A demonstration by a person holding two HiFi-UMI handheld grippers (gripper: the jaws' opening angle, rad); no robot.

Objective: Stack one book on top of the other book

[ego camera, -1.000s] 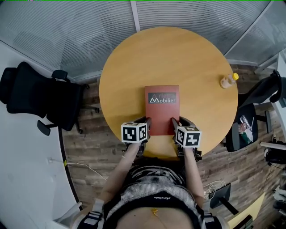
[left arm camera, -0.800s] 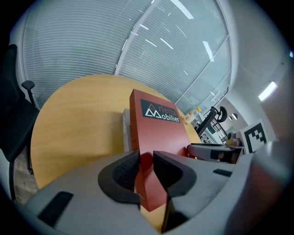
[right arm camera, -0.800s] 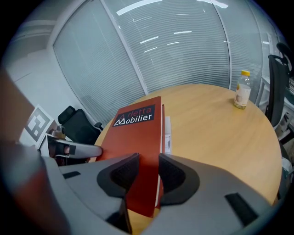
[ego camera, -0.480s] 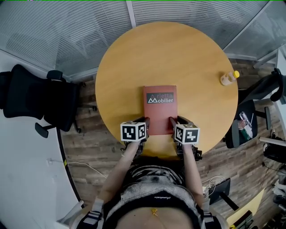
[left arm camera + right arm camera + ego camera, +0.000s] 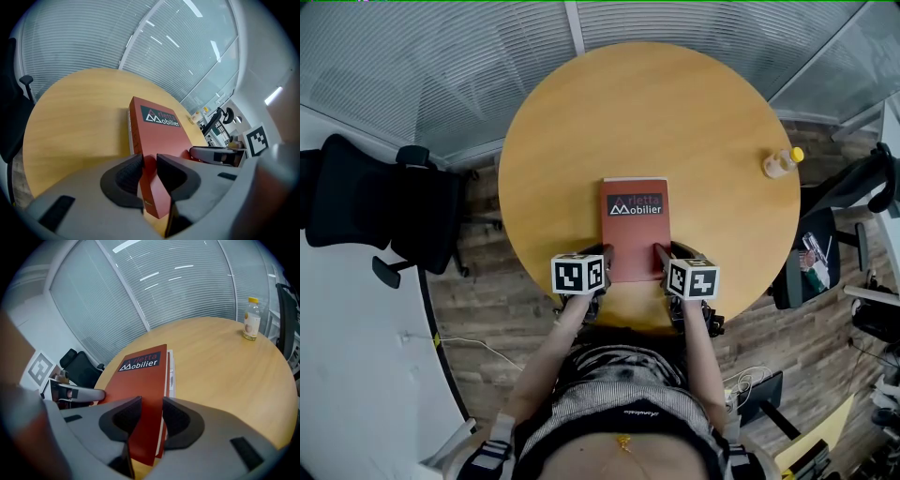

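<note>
Red book (image 5: 635,230) pinched at both near corners, at the near edge of the round table (image 5: 572,131).

Left gripper (image 5: 149,165) has its pads closed on the near-left corner and right gripper (image 5: 150,409) on the near-right corner, so the hold is shared and neither hand is nearer. The book's long axis runs straight away from the jaws toward the table's centre, cover up; the next move looks like lowering it flat and square. In the right gripper view a pale page edge with a thin red line shows along the right long side — probably the second book underneath, not certain. The dark label (image 5: 637,205) at the cover's far end reads "Mobilier" in white, with a fainter word above ending "rletta". A yellow-capped bottle (image 5: 781,166) stands by the table's right edge — well apart.
</note>
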